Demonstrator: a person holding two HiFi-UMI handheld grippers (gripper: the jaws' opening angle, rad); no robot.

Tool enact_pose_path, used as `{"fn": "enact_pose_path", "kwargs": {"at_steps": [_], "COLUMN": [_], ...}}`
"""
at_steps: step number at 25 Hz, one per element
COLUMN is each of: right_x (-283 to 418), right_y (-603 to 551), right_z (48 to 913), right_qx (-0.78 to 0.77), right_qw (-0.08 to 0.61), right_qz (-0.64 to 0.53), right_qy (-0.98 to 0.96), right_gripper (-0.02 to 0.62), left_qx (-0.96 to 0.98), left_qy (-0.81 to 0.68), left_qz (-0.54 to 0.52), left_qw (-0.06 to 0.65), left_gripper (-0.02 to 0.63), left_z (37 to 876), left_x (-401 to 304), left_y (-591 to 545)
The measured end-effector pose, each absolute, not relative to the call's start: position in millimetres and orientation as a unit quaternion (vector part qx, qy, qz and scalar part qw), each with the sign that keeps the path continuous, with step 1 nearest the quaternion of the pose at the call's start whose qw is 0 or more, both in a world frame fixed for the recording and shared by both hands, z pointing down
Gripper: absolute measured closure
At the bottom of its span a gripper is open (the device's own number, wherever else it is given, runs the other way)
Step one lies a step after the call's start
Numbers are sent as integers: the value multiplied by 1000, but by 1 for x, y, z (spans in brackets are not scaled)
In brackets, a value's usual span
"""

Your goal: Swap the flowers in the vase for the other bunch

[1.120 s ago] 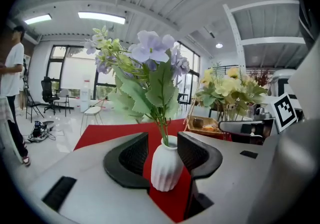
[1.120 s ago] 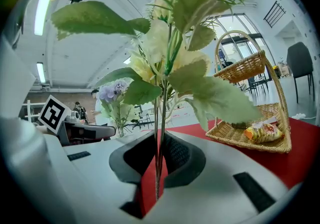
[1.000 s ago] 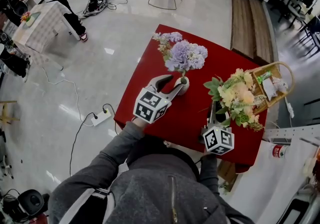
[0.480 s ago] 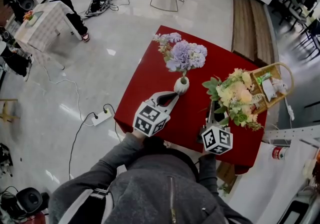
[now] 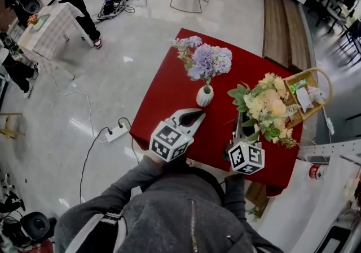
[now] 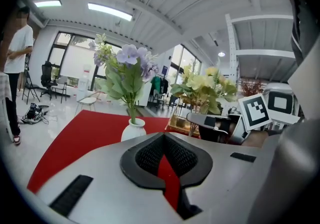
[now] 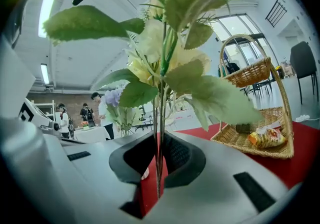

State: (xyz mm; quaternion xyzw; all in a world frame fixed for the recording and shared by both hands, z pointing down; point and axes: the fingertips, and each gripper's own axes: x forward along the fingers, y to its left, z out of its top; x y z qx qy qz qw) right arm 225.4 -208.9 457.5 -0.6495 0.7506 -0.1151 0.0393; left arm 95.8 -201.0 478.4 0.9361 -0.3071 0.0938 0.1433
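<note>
The left hand-held gripper (image 5: 197,114) had just closed. Its ribbed black pads were pressed together with nothing between them, near the small, rounded white vase (image 5: 205,96) but not touching it. The vase stood upright on the red worktop (image 5: 169,91) and held the purple bunch (image 5: 208,61) of ruffled blooms with broad green leaves. The right hand-held gripper (image 5: 241,123) pinched the thin green stems of the pale yellow bunch (image 5: 265,104), held upright just beside a woven wicker basket (image 5: 312,85) with a hoop handle.
</note>
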Motion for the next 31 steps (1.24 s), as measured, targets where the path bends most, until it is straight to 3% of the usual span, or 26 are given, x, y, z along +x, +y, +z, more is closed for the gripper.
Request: {"fn": "enact_pose_path", "kwargs": {"at_steps": [31], "right_x": [220], "right_y": [-174], "right_z": [457], "right_qx": [-643], "right_qw": [46], "right_qz": [-132], "right_qy": [753], "right_gripper": [560], "left_qx": [932], "left_qy": [-313], "left_qz": [108], "left_qw": [150], "left_gripper": [597], "left_z": [492], "left_x": [90], "left_y": [-185]}}
